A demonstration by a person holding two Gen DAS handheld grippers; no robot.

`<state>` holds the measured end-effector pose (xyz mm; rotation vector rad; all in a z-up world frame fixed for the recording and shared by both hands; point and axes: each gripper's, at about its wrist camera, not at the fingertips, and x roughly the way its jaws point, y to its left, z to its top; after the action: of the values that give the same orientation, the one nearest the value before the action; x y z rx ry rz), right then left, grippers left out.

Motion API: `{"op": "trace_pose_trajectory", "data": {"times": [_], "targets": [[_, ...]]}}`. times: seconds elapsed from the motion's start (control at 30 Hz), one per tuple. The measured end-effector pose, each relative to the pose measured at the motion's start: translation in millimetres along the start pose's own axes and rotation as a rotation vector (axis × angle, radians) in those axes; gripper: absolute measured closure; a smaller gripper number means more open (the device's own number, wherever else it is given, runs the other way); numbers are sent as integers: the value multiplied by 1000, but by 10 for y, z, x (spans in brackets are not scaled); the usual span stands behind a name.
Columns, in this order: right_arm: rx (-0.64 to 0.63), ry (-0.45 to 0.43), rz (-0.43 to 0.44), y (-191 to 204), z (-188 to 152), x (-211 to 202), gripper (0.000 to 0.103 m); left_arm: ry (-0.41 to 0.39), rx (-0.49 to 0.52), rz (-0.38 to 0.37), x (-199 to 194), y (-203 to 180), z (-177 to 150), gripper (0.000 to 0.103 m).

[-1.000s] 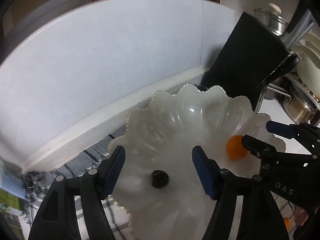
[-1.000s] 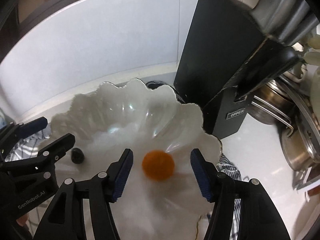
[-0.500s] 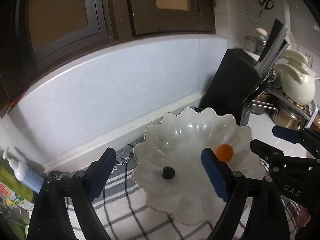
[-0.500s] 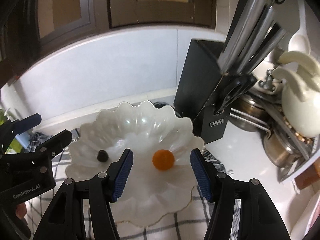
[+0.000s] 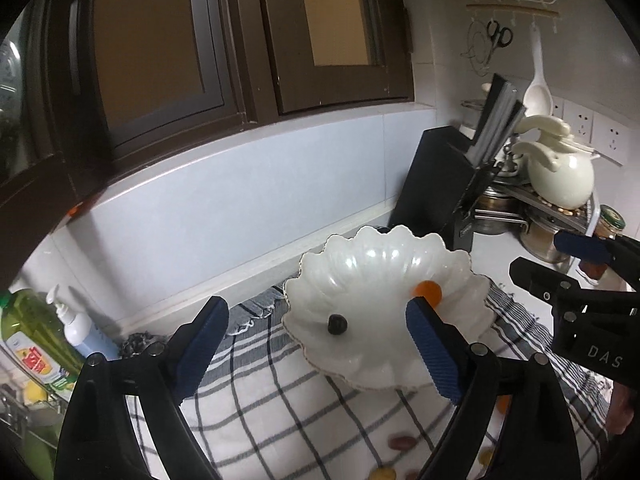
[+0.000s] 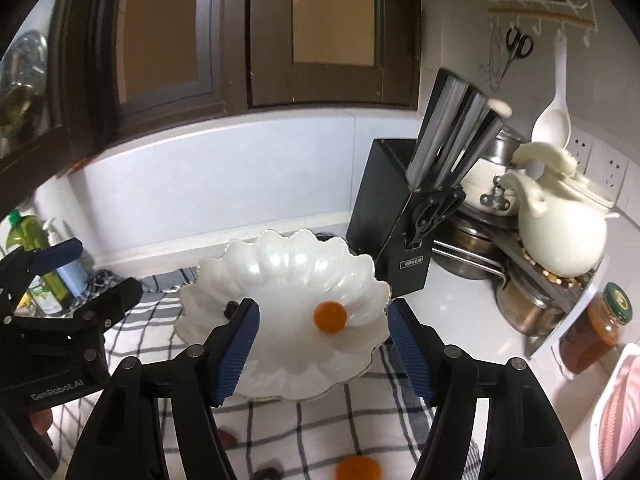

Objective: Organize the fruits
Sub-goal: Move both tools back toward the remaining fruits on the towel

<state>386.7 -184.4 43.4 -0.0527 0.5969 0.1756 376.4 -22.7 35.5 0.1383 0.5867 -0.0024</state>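
A white scalloped bowl stands on a checked cloth. In it lie a small orange fruit and a small dark fruit. My left gripper is open and empty, above the cloth in front of the bowl. My right gripper is open and empty, in front of the bowl. Loose fruits lie on the cloth near me: an orange one, a reddish one and yellow ones.
A black knife block stands right behind the bowl. Pots and a cream kettle fill the right corner, with a honey jar. Soap bottles stand at the left. A tiled wall runs behind.
Both grippers have drawn back and up from the bowl, still open. The dark fruit and the orange fruit stay in the bowl.
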Motion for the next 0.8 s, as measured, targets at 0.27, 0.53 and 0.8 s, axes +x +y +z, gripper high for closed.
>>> {"op": "trace_pose_trajectory", "data": {"times": [0.27,0.53,0.8], "targets": [[8,-48,-8,20,-164,-404,35,-34,7,-9,-380,-5,-130,10],[20,-75,-44,33,-346,-674,35,-49,18,-25,-630,-44,-294,10],[10,-81,-82,75,-560,-860,35,-29,46,-30,-729,-58,-550,10]]}}
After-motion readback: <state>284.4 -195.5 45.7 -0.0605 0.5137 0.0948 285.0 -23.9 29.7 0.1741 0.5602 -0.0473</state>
